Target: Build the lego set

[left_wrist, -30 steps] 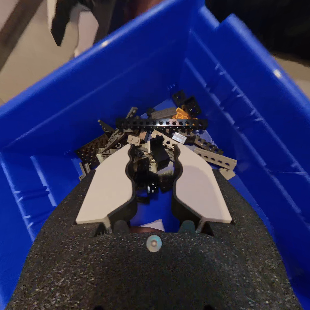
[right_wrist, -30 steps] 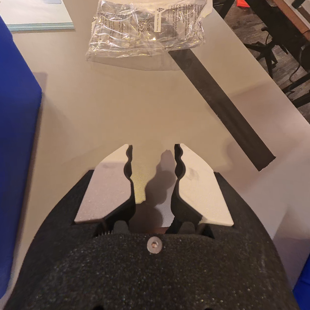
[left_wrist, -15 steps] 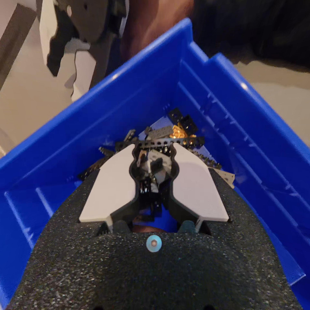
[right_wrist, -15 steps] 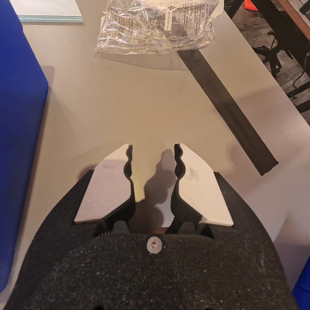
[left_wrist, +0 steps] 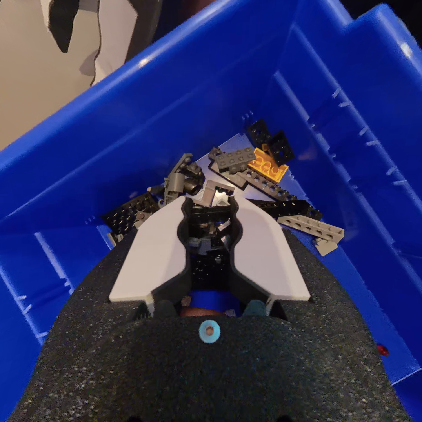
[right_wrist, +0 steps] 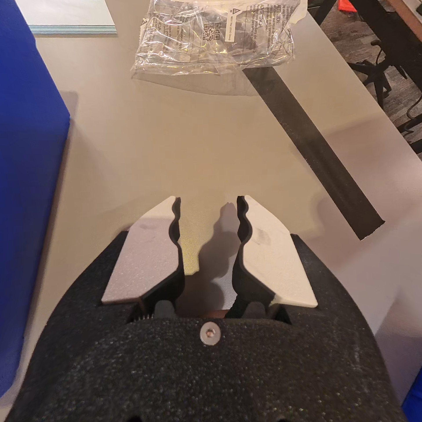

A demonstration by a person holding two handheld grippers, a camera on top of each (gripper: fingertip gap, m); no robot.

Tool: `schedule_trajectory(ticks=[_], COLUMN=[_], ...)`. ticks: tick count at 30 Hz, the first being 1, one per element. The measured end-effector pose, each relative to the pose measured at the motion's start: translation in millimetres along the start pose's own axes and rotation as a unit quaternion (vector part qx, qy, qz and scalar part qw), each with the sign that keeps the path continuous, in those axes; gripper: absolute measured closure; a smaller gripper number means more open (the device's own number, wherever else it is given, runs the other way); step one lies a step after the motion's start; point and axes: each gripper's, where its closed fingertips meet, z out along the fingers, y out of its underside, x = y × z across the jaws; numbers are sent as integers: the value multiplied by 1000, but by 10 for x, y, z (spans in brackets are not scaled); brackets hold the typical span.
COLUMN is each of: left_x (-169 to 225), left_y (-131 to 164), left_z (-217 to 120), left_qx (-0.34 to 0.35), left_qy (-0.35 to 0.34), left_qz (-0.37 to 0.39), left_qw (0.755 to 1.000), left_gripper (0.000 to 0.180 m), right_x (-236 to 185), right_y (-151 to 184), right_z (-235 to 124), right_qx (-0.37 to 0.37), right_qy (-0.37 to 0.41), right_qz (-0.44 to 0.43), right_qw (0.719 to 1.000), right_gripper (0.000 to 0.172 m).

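Observation:
My left gripper (left_wrist: pixel 210 205) is down inside a blue bin (left_wrist: pixel 159 102), in a pile of black, grey and one orange building bricks. Its jaws have narrowed on a short black brick (left_wrist: pixel 211 211) that spans from pad to pad at the tips; more small pieces lie below, between the fingers. A long black holed beam (left_wrist: pixel 294 209) lies just right of the right finger. My right gripper (right_wrist: pixel 207 201) is open and empty, low over the beige table (right_wrist: pixel 159 148). It also shows in the left wrist view (left_wrist: pixel 66 25) beyond the bin's rim.
A clear plastic bag (right_wrist: pixel 214 38) lies ahead of the right gripper, and a black tape strip (right_wrist: pixel 319 148) runs diagonally to its right. The bin's outer wall (right_wrist: pixel 27 137) stands on its left. A light flat board (right_wrist: pixel 68 18) lies at the far left. Chairs stand past the table edge.
The left jaws have narrowed around pieces in the pile and now hold the black brick at their tips. The long black beam has shifted to the right. The right gripper has barely moved.

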Motion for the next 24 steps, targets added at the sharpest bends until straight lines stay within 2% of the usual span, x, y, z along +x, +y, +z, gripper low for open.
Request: schedule_trajectory(ticks=[5, 11, 15, 24], left_x=[-100, -19, -13, -54], left_y=[13, -112, -72, -1], left_z=[-26, 30, 139, 109], left_qx=[0, 8, -5, -18], left_qy=[-8, 1, 13, 24], left_qz=[-10, 13, 4, -18], left_qw=[1000, 1000, 1000, 999], left_gripper=[146, 146, 145, 145], right_x=[-4, -4, -6, -11], right_y=[2, 0, -2, 1], right_z=[3, 0, -1, 5], right_qx=[-1, 0, 1, -1], right_qy=[2, -2, -2, -1], right_qz=[-4, 0, -1, -3], right_qw=[1000, 1000, 1000, 1000], right_gripper=[123, 123, 123, 123])
